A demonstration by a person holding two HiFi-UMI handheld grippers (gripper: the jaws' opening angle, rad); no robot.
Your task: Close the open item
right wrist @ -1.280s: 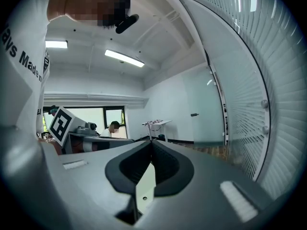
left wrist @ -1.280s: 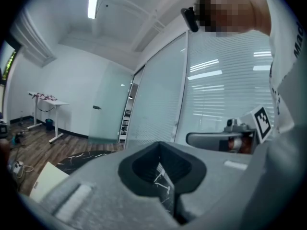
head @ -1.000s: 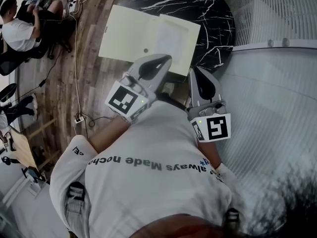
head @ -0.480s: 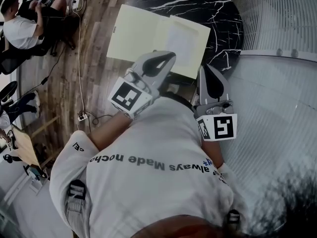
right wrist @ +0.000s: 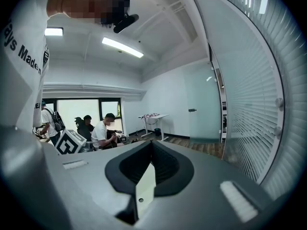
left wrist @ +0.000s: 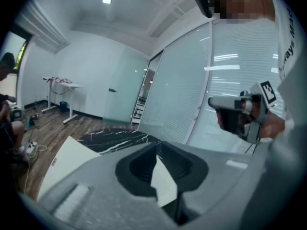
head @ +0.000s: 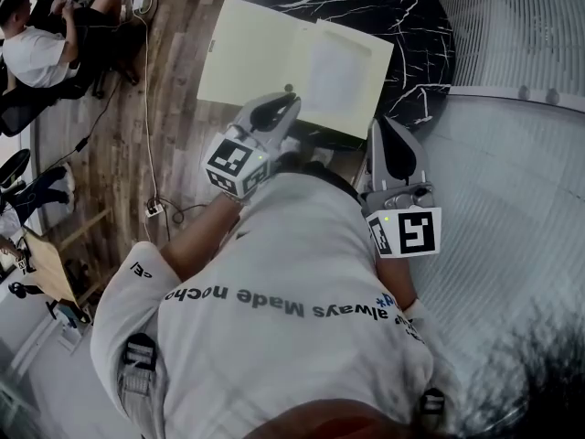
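Nearest the head camera is the person's white shirt [head: 292, 337].

Left gripper [head: 289, 96] is held low at the near edge of the open folder [head: 260, 58], its tip at a small dark stud [head: 289, 88] beside the fold. Its fingers [left wrist: 136, 169] have just been opening and stand a crack apart. Nothing is clamped; only the pale folder shows through the gap. Whether the tip touches the folder I cannot tell. Judgement: it is there to take or nudge a leaf, the closing step not yet begun.

Right gripper [head: 384, 122] hangs off the folder's right corner at the counter [head: 366, 3] rim. Its fingers [right wrist: 168, 169] are together at the tips and empty. It is probably kept back, clear of the swinging leaf.

The folder lies flat and fully spread on the black marble counter. Its left leaf overhangs the rim above the wood floor [head: 174, 108], which leaves a free edge to get under. The right leaf carries a paler sheet.

Count:
- grippers: two, each with one marker cube
- folder: one, with two leaves
- stud: one
- counter: one

Further off are a cable [head: 146, 108] on the floor, a seated person [head: 32, 48] at the upper left, and a glass wall [head: 512, 26] with blinds on the right.
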